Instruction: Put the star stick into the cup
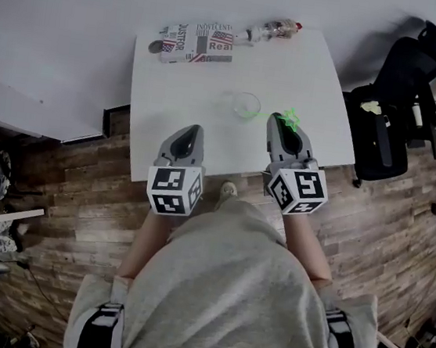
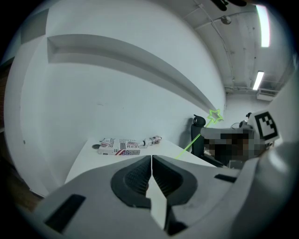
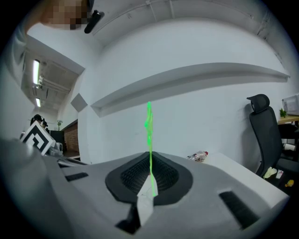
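— Star stick (image 3: 149, 126): what shape?
— Thin green rod, star-tipped, pinched by the right tool (image 3: 150, 164), ribbed pads (image 3: 133, 175) closed on it.
— Cup (image 1: 244, 105)?
— Clear, round, on the smooth white table (image 1: 178, 109), at nine o'clock from that tool. Left tool (image 2: 152, 161): jaws pressed together, nothing between.

Green star stick (image 3: 149, 126), star end raised (base pinched), clear cup (image 1: 244, 105) near

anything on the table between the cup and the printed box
Nothing. In the head view, the stretch of white table between the cup and the printed box is bare.
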### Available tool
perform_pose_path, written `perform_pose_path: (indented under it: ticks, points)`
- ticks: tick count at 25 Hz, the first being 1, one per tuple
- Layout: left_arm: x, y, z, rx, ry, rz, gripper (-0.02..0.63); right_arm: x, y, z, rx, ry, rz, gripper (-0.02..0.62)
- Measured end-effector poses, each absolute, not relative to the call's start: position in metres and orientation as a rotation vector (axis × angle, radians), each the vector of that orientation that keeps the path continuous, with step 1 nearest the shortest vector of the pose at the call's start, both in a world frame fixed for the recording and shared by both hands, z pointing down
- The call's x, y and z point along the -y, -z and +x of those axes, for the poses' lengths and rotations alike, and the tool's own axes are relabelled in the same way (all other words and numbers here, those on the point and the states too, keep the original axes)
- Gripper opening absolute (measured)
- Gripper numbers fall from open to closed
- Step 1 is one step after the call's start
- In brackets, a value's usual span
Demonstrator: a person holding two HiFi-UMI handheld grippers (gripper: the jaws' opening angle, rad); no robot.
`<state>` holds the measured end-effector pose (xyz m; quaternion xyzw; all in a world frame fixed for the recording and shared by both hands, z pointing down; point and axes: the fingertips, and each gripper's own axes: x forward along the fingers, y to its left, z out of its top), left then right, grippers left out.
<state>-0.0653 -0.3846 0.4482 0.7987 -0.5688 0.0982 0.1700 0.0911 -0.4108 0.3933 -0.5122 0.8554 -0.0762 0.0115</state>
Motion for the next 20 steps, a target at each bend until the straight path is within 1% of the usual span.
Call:
perform_pose_path:
  ticks: [9,20]
  points:
    - [0.426,-0.462,-0.066,1.657,-0.279,2.206,0.009,0.457,-0.431,0.083,-2.756,0.340,-1.545,0.008]
    - [0.444,-0.480,-0.061,1.659,-0.333,2.168,0.009,0.484,-0.471,0.076,-2.817,0.481,-1.485,0.008]
